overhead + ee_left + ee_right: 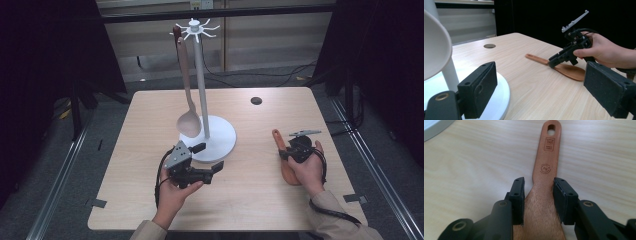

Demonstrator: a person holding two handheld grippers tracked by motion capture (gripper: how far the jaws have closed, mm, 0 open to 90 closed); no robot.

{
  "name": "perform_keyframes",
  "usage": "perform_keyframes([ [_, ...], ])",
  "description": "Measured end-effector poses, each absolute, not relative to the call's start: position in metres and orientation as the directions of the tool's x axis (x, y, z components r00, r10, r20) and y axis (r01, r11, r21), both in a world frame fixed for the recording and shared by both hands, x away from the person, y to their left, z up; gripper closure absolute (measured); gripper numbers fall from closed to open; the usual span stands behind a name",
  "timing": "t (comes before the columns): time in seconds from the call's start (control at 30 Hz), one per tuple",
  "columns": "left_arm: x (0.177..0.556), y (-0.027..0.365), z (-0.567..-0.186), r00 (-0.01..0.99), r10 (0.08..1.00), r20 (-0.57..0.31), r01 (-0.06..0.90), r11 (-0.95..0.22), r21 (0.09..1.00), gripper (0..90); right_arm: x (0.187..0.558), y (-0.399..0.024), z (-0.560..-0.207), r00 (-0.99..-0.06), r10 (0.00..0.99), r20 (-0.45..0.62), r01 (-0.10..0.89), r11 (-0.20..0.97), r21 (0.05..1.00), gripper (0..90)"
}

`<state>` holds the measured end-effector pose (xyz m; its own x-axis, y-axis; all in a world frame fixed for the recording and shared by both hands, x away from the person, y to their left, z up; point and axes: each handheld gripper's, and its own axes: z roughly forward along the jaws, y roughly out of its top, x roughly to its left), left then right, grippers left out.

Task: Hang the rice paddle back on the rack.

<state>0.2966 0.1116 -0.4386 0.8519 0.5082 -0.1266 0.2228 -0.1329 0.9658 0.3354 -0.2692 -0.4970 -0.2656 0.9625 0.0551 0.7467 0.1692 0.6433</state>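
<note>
A reddish wooden spatula (277,139) lies flat on the table at the right, handle pointing away from me. My right gripper (286,153) sits low over its neck. In the right gripper view the two pads press against both edges of the spatula (547,157) where the handle widens, so the right gripper (539,181) is shut on it. My left gripper (209,157) is held beside the white stand's base (222,140), wide open with nothing between its jaws. From the left gripper (544,95) I see the spatula (571,71) under the other gripper.
A tall white hook stand (201,75) rises mid-table, and a pale wooden spoon (189,122) hangs from one hook. A small round hole (256,100) is in the tabletop behind. Bare table lies between the two hands and along the front edge.
</note>
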Motion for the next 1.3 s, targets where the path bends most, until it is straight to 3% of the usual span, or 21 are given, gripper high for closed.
perform_keyframes([
  [0.33,0.303,0.086,-0.440,0.873,0.468,-0.139,0.230,-0.144,0.962,11.7,0.301,-0.262,-0.492,-0.401,0.911,0.099,0.747,0.262,0.611,66.5],
  [0.47,0.306,0.077,-0.440,0.883,0.445,-0.146,0.232,-0.144,0.962,11.8,0.287,-0.258,-0.492,-0.422,0.904,0.069,0.734,0.296,0.612,65.0],
  [0.6,0.306,0.070,-0.440,0.892,0.430,-0.139,0.223,-0.151,0.963,11.8,0.281,-0.246,-0.493,-0.425,0.905,0.022,0.728,0.327,0.603,44.5],
  [1.07,0.302,0.087,-0.440,0.873,0.469,-0.133,0.229,-0.156,0.961,11.8,0.314,-0.239,-0.499,-0.386,0.922,0.005,0.712,0.294,0.638,34.3],
  [1.3,0.299,0.100,-0.442,0.854,0.504,-0.132,0.240,-0.154,0.959,11.8,0.329,-0.225,-0.499,-0.403,0.915,0.008,0.706,0.305,0.639,40.8],
])
